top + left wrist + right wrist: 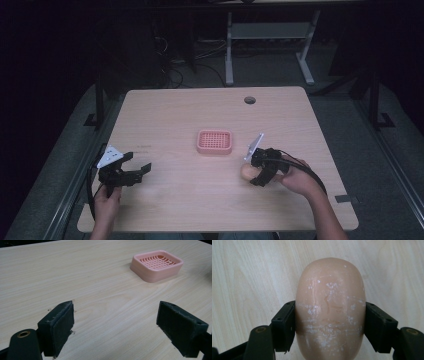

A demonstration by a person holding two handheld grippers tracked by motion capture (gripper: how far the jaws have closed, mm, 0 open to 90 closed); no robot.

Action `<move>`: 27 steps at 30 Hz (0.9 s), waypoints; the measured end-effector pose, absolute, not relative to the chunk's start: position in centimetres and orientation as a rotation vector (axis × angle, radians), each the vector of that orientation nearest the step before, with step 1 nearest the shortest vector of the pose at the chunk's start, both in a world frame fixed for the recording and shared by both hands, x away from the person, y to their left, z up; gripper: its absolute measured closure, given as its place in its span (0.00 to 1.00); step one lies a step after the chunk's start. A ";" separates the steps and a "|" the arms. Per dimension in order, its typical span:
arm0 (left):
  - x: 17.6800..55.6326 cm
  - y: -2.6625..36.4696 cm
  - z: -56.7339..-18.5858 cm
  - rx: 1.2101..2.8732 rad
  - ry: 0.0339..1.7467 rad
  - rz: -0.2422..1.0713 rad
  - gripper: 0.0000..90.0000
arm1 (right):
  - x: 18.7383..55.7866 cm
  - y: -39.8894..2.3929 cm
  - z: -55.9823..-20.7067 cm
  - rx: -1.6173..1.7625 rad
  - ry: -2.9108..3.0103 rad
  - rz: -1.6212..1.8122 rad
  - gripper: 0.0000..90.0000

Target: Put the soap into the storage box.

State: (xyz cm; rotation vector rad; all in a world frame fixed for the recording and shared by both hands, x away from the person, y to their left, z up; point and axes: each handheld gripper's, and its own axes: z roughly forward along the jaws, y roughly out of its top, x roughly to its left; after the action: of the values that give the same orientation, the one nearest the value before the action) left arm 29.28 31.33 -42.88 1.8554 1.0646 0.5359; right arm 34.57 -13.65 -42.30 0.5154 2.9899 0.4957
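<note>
A bar of soap [330, 307], pale peach and rounded, sits pinched between the two black jaws of the right gripper [330, 326]. In the right gripper view the jaws press against its two long sides, and its top face carries white scuffs and flecks. Light wood shows all around it. In the high view the soap [248, 172] lies near the front right part of the table [165, 110], at the tip of the right gripper [258, 170], which the person's right hand [295, 179] holds from the near side. Whether the bar rests on the wood or hangs just above it cannot be told.

A pink soap dish [214, 142] with a slotted grid inside stands near the middle of the table, just beyond and to the left of the soap, apart from it. In the left gripper view the dish [156, 265] appears at the upper right, with nothing in it.

The left gripper [134, 171] is near the front left edge of the table, well apart from the dish, held by the left hand [106, 201]. Its jaws stand wide apart with nothing between them; in the left gripper view [115, 326] bare wood shows in the gap, and the dark pads [62, 327] look worn at the edges.

A round cable hole [249, 100] is set in the far part of the table.
</note>
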 end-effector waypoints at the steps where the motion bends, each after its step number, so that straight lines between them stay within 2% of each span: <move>1: 29.3 31.3 -42.9 1.856 1.066 0.534 0.16 | 34.7 -13.6 -42.2 0.522 2.992 0.504 0.35; 27: 29.3 31.4 -42.9 1.844 1.077 0.527 0.16 | 37.6 -12.5 -40.7 0.500 2.988 0.557 0.35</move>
State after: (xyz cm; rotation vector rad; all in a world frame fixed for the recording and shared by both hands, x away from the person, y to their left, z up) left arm 29.32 31.43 -42.90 1.8439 1.0775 0.5265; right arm 37.59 -12.48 -40.73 0.5001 2.9883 0.5571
